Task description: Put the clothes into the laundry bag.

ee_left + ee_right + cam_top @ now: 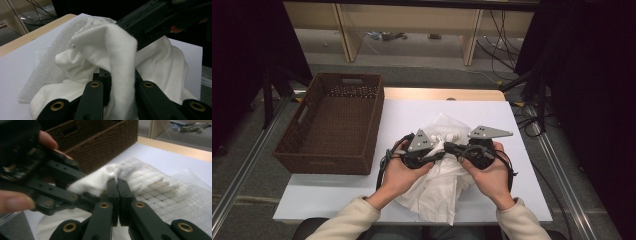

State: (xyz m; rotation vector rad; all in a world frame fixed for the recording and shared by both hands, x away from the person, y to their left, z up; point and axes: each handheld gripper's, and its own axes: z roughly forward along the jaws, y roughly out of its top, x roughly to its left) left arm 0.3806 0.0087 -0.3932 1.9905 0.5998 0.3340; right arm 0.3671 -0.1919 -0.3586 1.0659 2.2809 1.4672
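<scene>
We see a white table [337, 192] over grey floor, wicker basket [332, 122] at left. Both our left gripper [439, 150] and right gripper [451, 146] pinch the white cloth [437, 192] mid-table.

White cloth [437, 187], brown woven basket [332, 125], white table [522, 165], black jaws.

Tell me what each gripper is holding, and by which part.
Both hold the white cloth garment with its mesh panel. The left gripper pinches a raised fold of the plain fabric; the right gripper is shut on the edge where the mesh panel begins.
</scene>
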